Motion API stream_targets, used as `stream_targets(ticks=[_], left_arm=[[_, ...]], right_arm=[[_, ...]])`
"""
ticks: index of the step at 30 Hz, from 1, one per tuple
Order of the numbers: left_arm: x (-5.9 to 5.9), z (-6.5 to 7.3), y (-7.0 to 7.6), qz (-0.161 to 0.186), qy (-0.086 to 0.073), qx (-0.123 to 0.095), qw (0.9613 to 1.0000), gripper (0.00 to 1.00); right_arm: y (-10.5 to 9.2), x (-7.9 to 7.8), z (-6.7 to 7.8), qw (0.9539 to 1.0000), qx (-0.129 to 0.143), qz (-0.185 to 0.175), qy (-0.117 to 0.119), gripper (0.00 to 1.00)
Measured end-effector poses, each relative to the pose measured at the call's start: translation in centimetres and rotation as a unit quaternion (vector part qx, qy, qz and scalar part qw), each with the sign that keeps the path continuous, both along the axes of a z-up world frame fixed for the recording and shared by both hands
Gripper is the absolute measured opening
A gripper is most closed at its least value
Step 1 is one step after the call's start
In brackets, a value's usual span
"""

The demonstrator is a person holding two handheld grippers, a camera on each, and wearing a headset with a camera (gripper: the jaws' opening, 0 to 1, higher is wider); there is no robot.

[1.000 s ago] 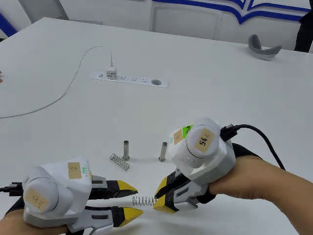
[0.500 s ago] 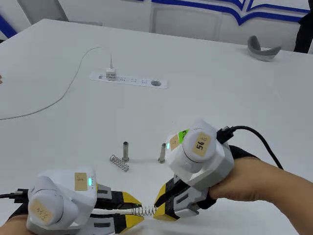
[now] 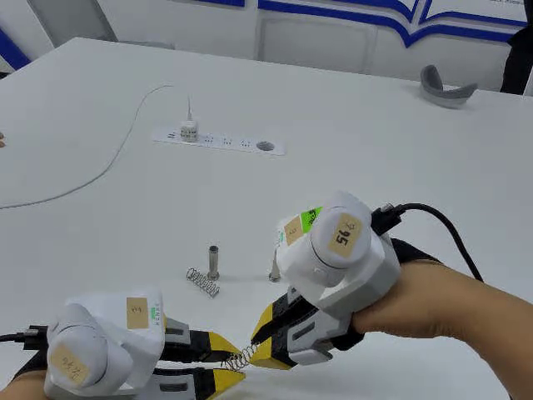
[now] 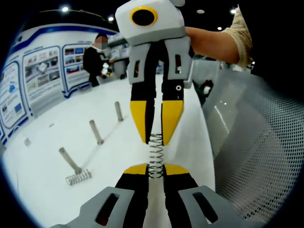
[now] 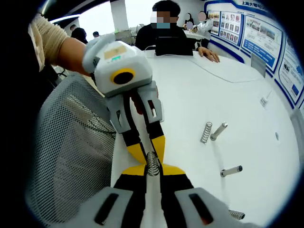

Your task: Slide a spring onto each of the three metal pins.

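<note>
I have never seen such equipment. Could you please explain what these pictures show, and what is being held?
No robot here: a person holds one hand tool in each hand. One picture comes from a camera on the head, the two round ones from cameras on the tools. The left tongs and right tongs each pinch one end of a small spring. On the white table stand three metal pins, a loose spring lies beside one, and a power strip lies farther back.

Left gripper (image 3: 233, 362) — right gripper (image 3: 260, 343) (both clamped)
</note>
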State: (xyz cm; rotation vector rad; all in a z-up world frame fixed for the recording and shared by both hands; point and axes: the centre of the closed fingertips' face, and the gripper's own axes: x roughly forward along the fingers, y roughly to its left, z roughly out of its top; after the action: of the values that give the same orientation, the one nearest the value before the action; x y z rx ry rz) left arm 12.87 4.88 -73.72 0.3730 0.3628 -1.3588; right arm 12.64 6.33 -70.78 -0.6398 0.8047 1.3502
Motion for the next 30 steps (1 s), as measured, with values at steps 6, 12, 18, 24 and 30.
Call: stream_targets(ticks=[6,12,18,24,30], left_arm=[[0.0,0.3,-0.1,0.003,0.0,-0.005,1.0,0.11],[0.4,0.7,-0.1,0.012,0.004,-0.016,0.9998,0.11],[0.5,1.0,-0.2,0.017,0.007,-0.024,0.9995,0.11],[0.7,1.1,-0.1,0.022,0.01,-0.031,0.9992,0.11],[0.8,1.3,-0.1,0.024,0.01,-0.038,0.9989,0.11]], right_arm=[[0.8,0.1,0.7,0.9999,0.012,0.005,-0.01,0.12],[1.4,0.4,1.3,0.9995,0.023,0.004,-0.02,0.12],[1.9,0.5,1.7,0.9991,0.033,0.006,-0.027,0.12],[1.9,0.5,1.7,0.9988,0.04,0.003,-0.026,0.14],[1.8,0.6,1.4,0.9988,0.041,-0.003,-0.026,0.15]])
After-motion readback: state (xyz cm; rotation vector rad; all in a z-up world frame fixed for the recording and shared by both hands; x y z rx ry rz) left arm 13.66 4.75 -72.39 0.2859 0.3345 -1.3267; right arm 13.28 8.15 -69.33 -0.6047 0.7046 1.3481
